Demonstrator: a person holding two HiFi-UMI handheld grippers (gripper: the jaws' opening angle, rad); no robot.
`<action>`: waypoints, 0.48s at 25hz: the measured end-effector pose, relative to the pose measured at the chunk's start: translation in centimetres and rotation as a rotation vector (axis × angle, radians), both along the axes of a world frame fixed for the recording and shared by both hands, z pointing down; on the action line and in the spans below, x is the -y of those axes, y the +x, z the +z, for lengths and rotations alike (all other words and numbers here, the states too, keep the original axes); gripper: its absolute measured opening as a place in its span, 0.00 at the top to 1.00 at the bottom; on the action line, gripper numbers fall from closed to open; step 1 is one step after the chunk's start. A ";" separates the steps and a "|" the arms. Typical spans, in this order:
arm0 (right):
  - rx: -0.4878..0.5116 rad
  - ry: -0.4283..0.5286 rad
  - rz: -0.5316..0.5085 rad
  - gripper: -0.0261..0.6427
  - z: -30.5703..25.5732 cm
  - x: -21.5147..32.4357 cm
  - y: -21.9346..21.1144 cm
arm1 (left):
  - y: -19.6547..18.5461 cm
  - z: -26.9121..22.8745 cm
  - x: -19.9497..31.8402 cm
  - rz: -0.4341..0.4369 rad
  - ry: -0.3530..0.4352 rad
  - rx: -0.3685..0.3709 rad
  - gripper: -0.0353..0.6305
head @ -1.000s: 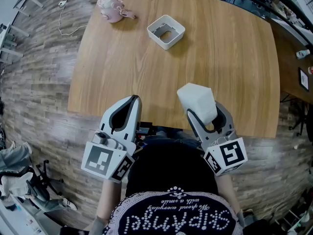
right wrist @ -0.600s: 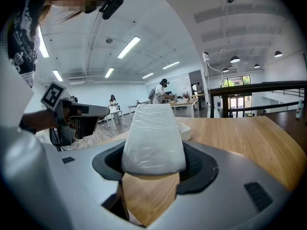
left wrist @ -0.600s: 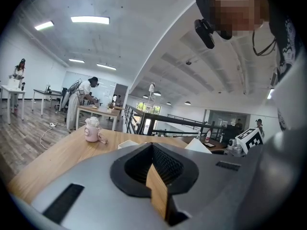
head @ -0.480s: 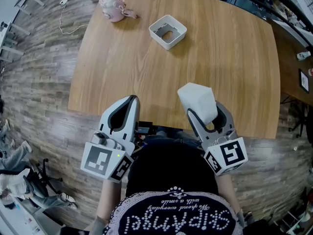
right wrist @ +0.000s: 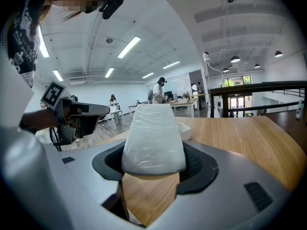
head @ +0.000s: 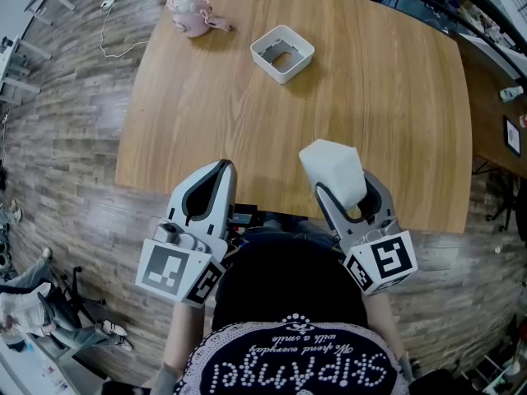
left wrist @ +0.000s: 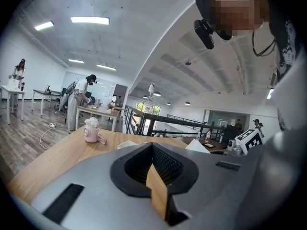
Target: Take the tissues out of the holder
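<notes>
My right gripper (head: 347, 189) is shut on a white wrapped tissue pack (head: 333, 169) and holds it over the near edge of the wooden table (head: 387, 105). In the right gripper view the tissue pack (right wrist: 153, 137) fills the gap between the jaws and sticks out forward. The white square holder (head: 301, 48) stands at the far middle of the table with nothing in it; the right gripper view shows the holder (right wrist: 184, 129) just behind the pack. My left gripper (head: 224, 168) is shut with nothing between its jaws, at the table's near edge, left of the pack.
A pink cup-like pot (head: 191, 13) stands at the table's far left corner. A second dark table (head: 502, 113) adjoins on the right. Wooden floor surrounds the table, and people work at distant desks (left wrist: 76, 104).
</notes>
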State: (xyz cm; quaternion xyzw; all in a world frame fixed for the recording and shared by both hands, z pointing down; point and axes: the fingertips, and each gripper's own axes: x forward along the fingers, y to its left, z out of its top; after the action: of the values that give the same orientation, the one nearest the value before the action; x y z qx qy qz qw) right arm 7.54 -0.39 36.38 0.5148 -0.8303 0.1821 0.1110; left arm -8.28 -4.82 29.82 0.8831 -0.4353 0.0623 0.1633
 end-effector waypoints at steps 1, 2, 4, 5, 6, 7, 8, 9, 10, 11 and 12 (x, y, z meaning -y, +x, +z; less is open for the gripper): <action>0.000 -0.001 0.000 0.55 0.0 0.0 0.0 | 0.0 0.0 0.0 0.000 0.000 0.000 0.94; -0.001 -0.001 0.000 0.55 0.0 0.0 0.0 | 0.0 -0.1 0.1 0.000 0.001 0.000 0.94; -0.001 0.000 -0.001 0.55 0.0 0.1 0.0 | 0.1 -0.1 0.1 0.002 0.001 -0.002 0.94; -0.001 0.001 -0.001 0.55 0.0 0.1 0.0 | 0.1 -0.1 0.1 0.002 0.001 -0.005 0.94; -0.002 0.002 -0.002 0.55 0.0 0.0 0.0 | 0.2 -0.2 0.1 0.003 0.001 -0.007 0.94; -0.002 0.002 -0.002 0.55 0.0 0.0 0.0 | 0.2 -0.2 0.0 0.004 0.001 -0.009 0.94; -0.003 0.002 -0.003 0.55 0.0 0.0 0.0 | 0.2 -0.2 0.0 0.005 0.001 -0.009 0.94; -0.003 0.003 -0.004 0.55 -0.1 -0.1 0.0 | 0.3 -0.3 -0.1 0.006 0.001 -0.009 0.94; -0.004 0.003 -0.004 0.55 -0.1 -0.1 -0.1 | 0.3 -0.3 -0.1 0.006 0.001 -0.008 0.94; -0.004 0.003 -0.005 0.55 -0.1 -0.2 -0.1 | 0.2 -0.3 -0.2 0.007 0.001 -0.008 0.94; -0.005 0.004 -0.005 0.55 -0.2 -0.2 -0.1 | 0.2 -0.3 -0.2 0.007 0.002 -0.007 0.94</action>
State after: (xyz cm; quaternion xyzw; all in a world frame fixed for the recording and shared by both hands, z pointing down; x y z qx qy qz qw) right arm 7.46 -0.19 36.21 0.5134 -0.8317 0.1791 0.1125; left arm -8.05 -4.57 29.50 0.8850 -0.4318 0.0592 0.1641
